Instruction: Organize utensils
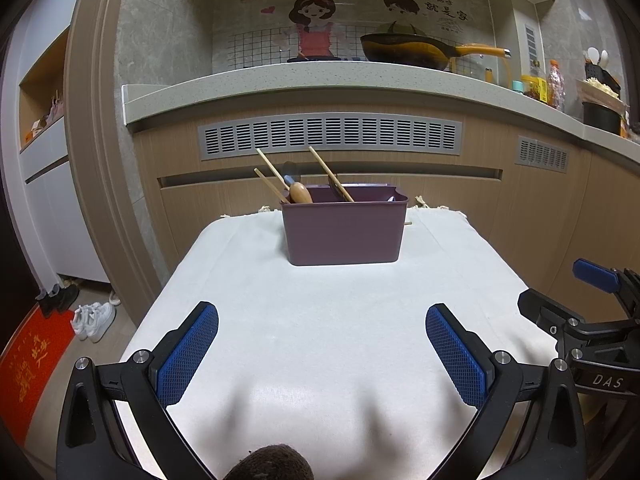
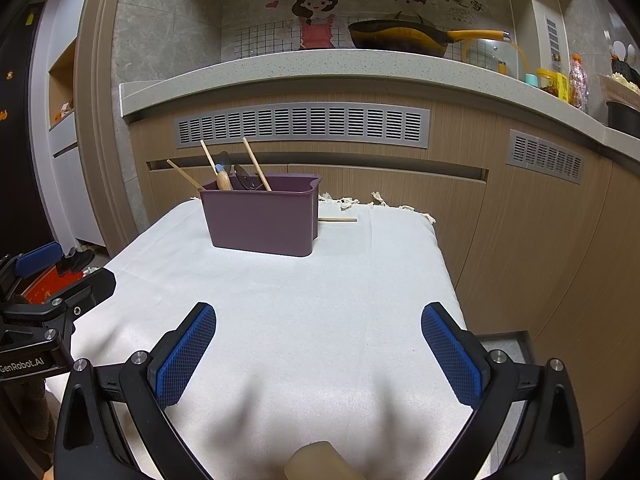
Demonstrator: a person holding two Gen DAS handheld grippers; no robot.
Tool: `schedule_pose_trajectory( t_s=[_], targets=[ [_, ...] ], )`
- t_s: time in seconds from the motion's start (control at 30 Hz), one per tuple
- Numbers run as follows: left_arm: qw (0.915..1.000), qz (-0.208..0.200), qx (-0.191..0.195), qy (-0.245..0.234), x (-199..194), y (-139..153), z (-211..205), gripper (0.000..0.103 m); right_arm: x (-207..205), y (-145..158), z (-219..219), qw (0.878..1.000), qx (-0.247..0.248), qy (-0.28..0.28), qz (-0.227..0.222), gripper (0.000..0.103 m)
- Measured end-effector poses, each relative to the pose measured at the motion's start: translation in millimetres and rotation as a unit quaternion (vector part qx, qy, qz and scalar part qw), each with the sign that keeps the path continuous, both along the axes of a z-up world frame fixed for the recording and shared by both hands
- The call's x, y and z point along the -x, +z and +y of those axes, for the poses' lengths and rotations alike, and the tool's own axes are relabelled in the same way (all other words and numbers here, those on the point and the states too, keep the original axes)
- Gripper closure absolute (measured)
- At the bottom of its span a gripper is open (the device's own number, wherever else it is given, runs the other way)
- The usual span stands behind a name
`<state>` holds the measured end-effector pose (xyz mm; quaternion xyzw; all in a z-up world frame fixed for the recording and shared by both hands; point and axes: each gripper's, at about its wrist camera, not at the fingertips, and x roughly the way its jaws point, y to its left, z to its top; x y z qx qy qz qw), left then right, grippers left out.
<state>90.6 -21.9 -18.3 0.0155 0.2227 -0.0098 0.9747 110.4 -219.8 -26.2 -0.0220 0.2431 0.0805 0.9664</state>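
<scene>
A purple plastic bin (image 1: 344, 232) (image 2: 262, 218) stands at the far end of a table under a white cloth (image 1: 320, 320) (image 2: 304, 320). Wooden chopsticks (image 1: 330, 174) (image 2: 256, 164), a wooden-handled utensil (image 1: 301, 193) (image 2: 224, 180) and a dark spoon (image 2: 242, 176) stick up from its left part. One loose chopstick (image 2: 338, 220) lies on the cloth behind the bin's right side. My left gripper (image 1: 322, 312) is open over the near cloth, with nothing in it. My right gripper (image 2: 318, 312) is open too, beside it and well short of the bin.
Behind the table runs a wooden cabinet front with grey vents (image 1: 330, 136) under a stone counter (image 1: 320, 76) holding a wok (image 1: 404, 50). Bottles and jars (image 1: 554, 84) stand at the counter's right. Shoes (image 1: 94, 318) and a red mat (image 1: 32, 372) lie on the floor left.
</scene>
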Motion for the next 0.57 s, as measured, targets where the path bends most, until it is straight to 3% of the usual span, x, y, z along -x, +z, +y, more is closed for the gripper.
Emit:
schedule_pose_trajectory(
  t_s=[0.57],
  targets=[
    [1.0000, -0.001, -0.009, 0.001, 2.6, -1.7, -1.4, 0.000, 0.5, 2.6, -5.0, 1.000, -0.006, -0.001, 0.002, 0.001]
  ],
)
